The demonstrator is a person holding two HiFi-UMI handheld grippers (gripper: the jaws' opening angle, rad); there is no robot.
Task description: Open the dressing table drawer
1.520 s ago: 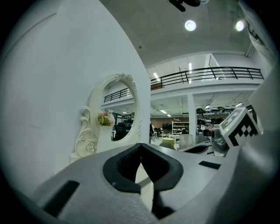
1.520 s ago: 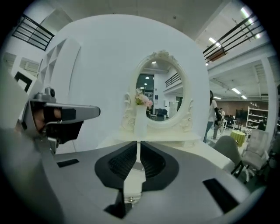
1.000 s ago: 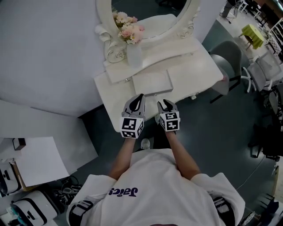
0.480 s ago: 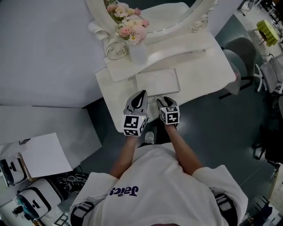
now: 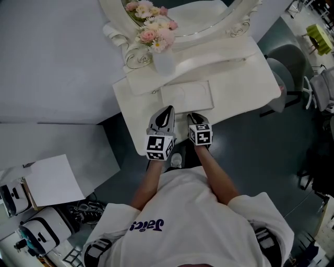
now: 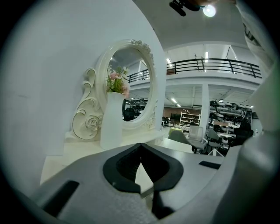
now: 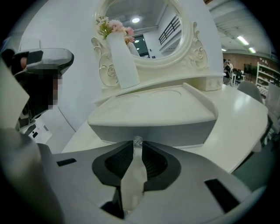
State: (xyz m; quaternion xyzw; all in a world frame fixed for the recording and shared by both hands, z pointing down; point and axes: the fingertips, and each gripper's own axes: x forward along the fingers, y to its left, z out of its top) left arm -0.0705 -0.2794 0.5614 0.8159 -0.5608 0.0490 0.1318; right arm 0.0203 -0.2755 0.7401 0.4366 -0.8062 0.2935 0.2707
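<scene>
Your right gripper [image 5: 194, 119] fingers are closing on the drawer knob [image 7: 138, 141], which sits between them on the worktop drawer [image 7: 153, 127]. Left gripper [image 5: 166, 112] fingers are closed and empty. Seat the knob deep, then pull straight back.

The mirror [image 5: 193, 15] stands along the worktop's [image 5: 245, 86] back edge, the vase [image 5: 163, 62] before it toward the back left corner. The drawer [image 5: 187, 96] sits mid-worktop, its knob [image 7: 138, 141] facing the front edge.
</scene>
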